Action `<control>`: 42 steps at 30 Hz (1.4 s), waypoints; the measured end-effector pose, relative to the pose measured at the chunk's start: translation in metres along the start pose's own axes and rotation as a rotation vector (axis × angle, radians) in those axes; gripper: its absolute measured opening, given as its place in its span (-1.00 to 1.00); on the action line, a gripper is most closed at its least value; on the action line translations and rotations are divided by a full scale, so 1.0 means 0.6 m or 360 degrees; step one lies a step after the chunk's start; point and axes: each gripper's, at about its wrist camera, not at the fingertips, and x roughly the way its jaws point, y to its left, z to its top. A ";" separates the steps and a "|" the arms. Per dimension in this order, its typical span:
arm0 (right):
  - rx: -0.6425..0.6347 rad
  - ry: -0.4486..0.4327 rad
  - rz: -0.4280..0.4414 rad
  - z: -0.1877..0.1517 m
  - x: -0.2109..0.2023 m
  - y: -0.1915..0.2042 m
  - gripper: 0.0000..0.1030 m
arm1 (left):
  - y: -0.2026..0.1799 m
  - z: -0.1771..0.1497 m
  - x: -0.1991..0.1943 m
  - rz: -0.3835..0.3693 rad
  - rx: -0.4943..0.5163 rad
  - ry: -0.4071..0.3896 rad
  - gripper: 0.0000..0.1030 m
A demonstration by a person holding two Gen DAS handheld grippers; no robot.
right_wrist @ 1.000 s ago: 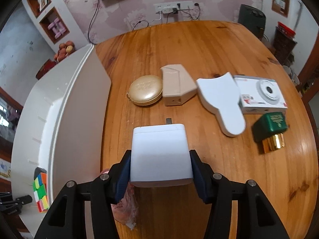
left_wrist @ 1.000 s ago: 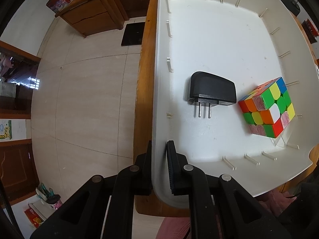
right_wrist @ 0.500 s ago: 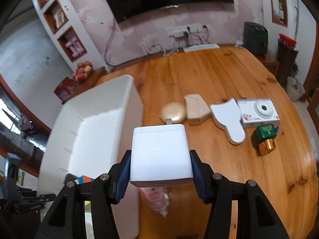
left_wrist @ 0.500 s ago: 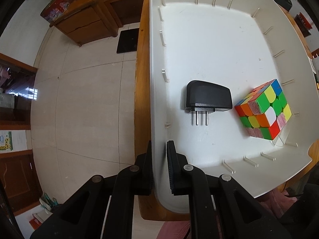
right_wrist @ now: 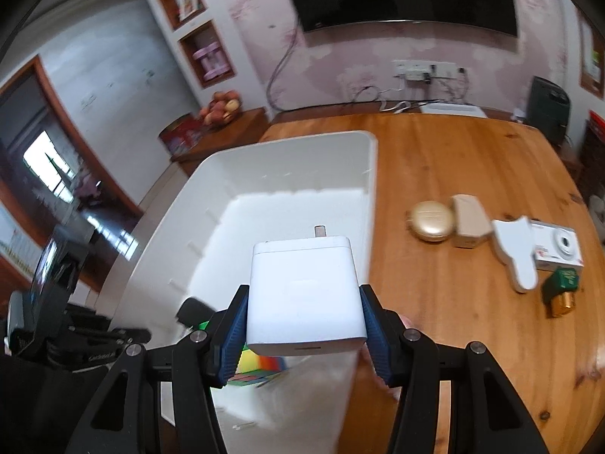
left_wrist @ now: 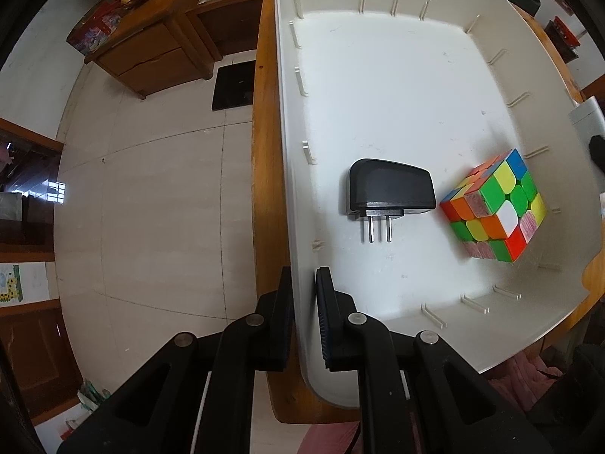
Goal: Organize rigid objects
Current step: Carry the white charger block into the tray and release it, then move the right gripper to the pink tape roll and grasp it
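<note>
**White charger held over the bin while my other gripper clamps its wall**

Left wrist view: my left gripper [left_wrist: 303, 295] is closed on the near side wall of the white plastic bin [left_wrist: 378, 75], one finger outside the wall and one inside, with the wall pinched between them. Ahead of my fingers and to the right, on the bin floor, lies a black plug adapter [left_wrist: 389, 189] with its metal prongs pointing back toward me. Just to its right, close but apart from it, sits a multicoloured puzzle cube [left_wrist: 495, 212] near the bin's right wall. The bin rests on a wooden table [left_wrist: 264, 151] whose edge runs straight ahead on the left of my fingers; beyond it, far below, is a pale tiled floor [left_wrist: 151, 189].

Right wrist view: my right gripper [right_wrist: 305, 325] is closed on a white charger block [right_wrist: 304, 295], its blue-padded fingers [right_wrist: 234, 329] pressed to both sides of the block, its prong pointing away from me. The block hangs above the open bin, which lies directly ahead and below. Part of the cube shows under the block. Off to my right on the table, well apart from the bin, lie a gold round case [right_wrist: 431, 221], a beige box [right_wrist: 469, 225], a flat white piece [right_wrist: 516, 253], a white camera [right_wrist: 559, 247] and a green-capped bottle [right_wrist: 563, 291]
</note>
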 end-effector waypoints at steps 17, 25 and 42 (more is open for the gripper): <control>-0.0109 0.0130 0.0056 -0.017 0.024 0.044 0.12 | 0.007 0.003 -0.002 -0.0012 -0.0011 0.0003 -0.74; 0.0020 0.0045 0.0045 -0.017 0.001 0.007 0.37 | 0.012 0.006 0.001 -0.0014 -0.0041 0.0008 -0.74; 0.0145 -0.0179 -0.0074 -0.016 -0.047 -0.068 0.52 | 0.015 0.006 0.005 0.0005 -0.0119 0.0008 -0.73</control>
